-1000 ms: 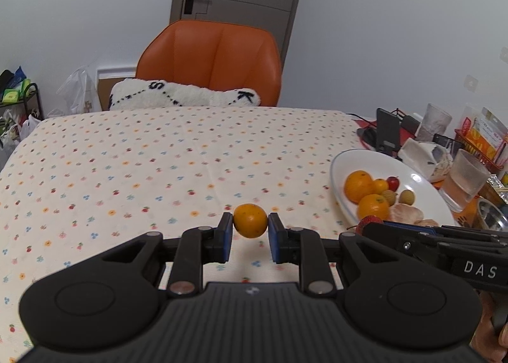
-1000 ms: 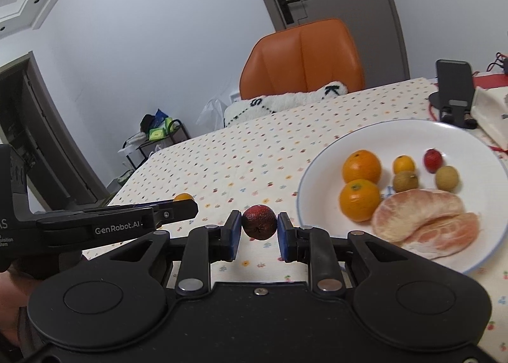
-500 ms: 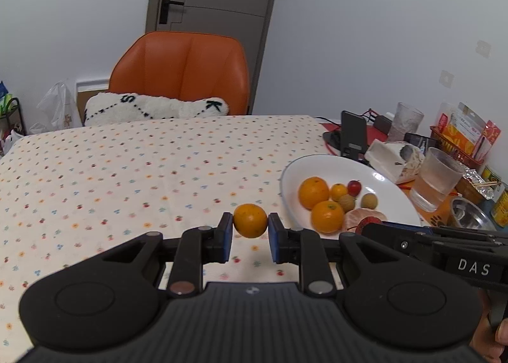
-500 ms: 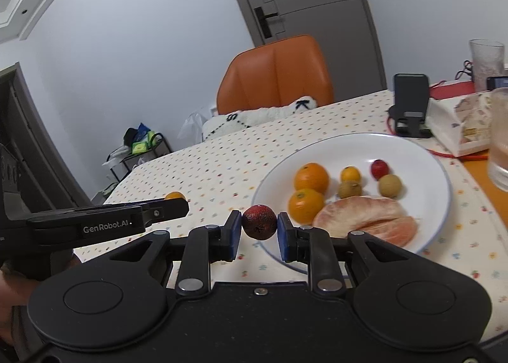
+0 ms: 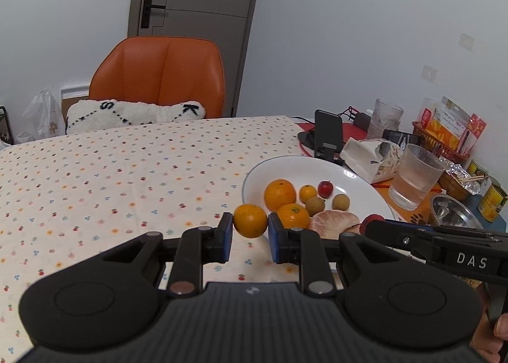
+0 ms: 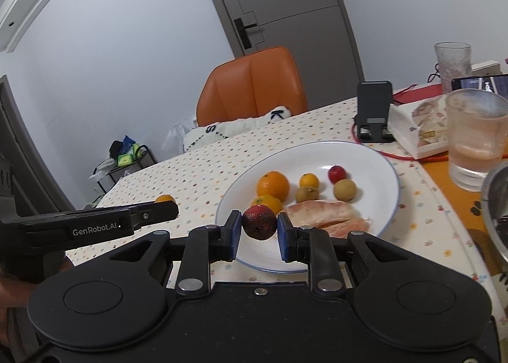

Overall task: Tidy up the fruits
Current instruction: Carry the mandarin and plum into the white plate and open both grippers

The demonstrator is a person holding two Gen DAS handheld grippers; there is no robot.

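Observation:
My left gripper (image 5: 250, 232) is shut on a small orange (image 5: 250, 220), held above the tablecloth just left of the white plate (image 5: 301, 166). My right gripper (image 6: 258, 232) is shut on a dark red fruit (image 6: 259, 222), which hangs over the near rim of the white plate (image 6: 365, 153). On the plate lie two oranges (image 6: 273, 185), a small orange fruit (image 6: 309, 180), a red fruit (image 6: 337, 173), two brown longans (image 6: 344, 190) and peeled pomelo segments (image 6: 324, 215). The right gripper's red fruit (image 5: 370, 220) also shows in the left wrist view.
A glass of water (image 6: 474, 137), a phone stand (image 6: 374, 109), a tissue pack (image 6: 419, 128) and a steel bowl (image 5: 454, 213) crowd the table's right side. An orange chair (image 5: 158, 77) with a white cushion (image 5: 133, 113) stands behind the dotted tablecloth (image 5: 95, 172). Cans (image 5: 492, 201) stand far right.
Both grippers have swung right toward the plate, fruit still held. The plate now lies closer and more central, and the right gripper's fruit is over its near rim.

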